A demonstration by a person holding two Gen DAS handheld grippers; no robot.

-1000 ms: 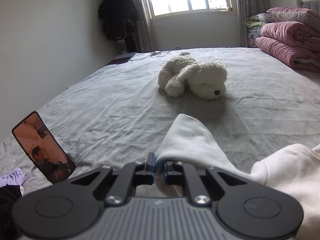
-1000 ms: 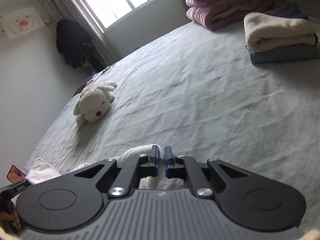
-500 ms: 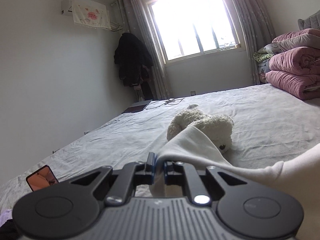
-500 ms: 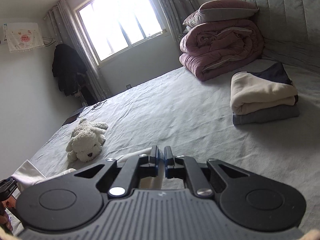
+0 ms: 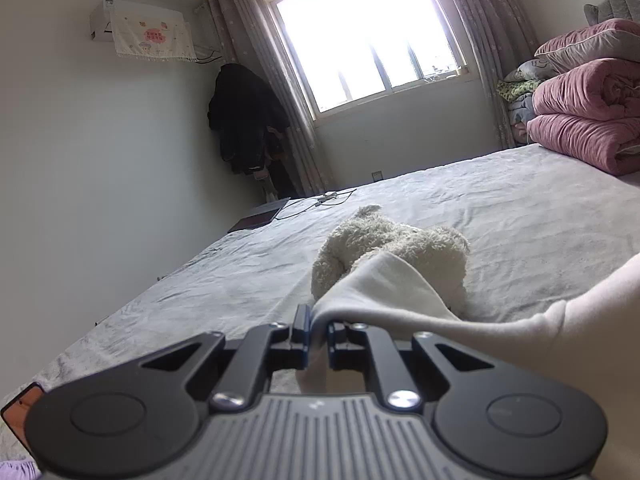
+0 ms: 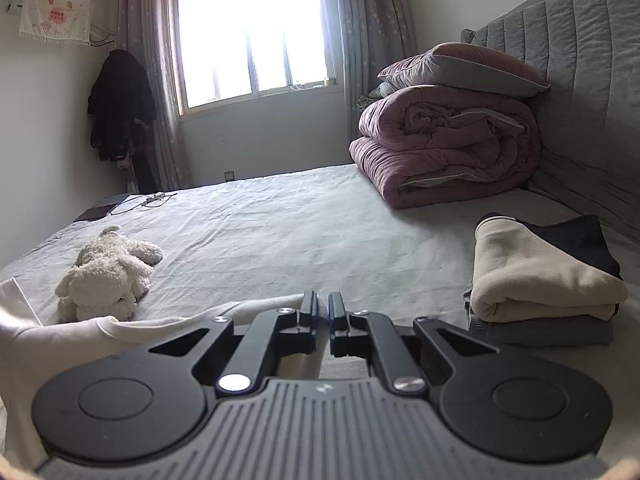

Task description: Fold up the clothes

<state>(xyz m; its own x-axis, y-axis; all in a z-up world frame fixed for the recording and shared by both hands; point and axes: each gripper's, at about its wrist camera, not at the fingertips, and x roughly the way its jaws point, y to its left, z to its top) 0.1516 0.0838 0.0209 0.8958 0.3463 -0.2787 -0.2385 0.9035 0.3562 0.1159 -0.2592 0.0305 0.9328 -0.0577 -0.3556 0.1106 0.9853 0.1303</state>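
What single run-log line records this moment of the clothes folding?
stage: lifting garment | left claw: shut on cream garment | right claw: shut on cream garment | folded stack: on bed, right

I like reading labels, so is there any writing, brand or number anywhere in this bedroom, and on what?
Air conditioner cover: pink characters in the middle, too blurred to read.
Air conditioner: small dark label at its top edge, too small to read.
Left gripper, right gripper: a tiny pale mark on each grey body, unreadable.
Nothing else carries text.
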